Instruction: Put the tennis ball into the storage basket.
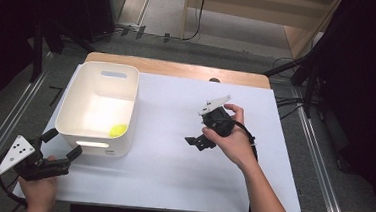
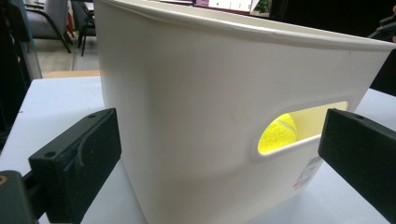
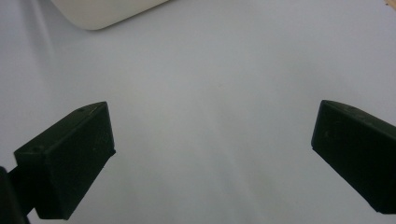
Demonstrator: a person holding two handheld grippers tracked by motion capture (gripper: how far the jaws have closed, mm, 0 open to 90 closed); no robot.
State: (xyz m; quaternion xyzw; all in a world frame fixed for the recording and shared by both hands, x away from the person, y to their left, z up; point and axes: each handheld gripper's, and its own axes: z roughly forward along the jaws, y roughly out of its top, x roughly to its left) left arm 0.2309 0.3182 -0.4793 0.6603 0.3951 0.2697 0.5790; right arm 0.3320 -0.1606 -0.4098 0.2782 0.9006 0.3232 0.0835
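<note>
Bin (image 1: 97, 110), white plastic with rounded corners, stands upright at about ten o'clock on the white table (image 1: 171, 175), long axis running twelve to six, handle slots in its short walls and a yellow-green tennis ball (image 1: 119, 130) inside near the five o'clock corner. It looks light, stiff and smooth, likely best gripped at a slot or rim. Left gripper (image 1: 62, 144), jaws wide, faces the near wall; right gripper (image 1: 197, 141), jaws wide and empty, hovers at centre.

Yellow ball (image 2: 278, 135): peeks through the bin's handle slot, mostly behind the wall.
White bin (image 3: 100, 11): one corner showing, cut by the top edge.
Bin label (image 2: 308, 172): print too small to read.
</note>
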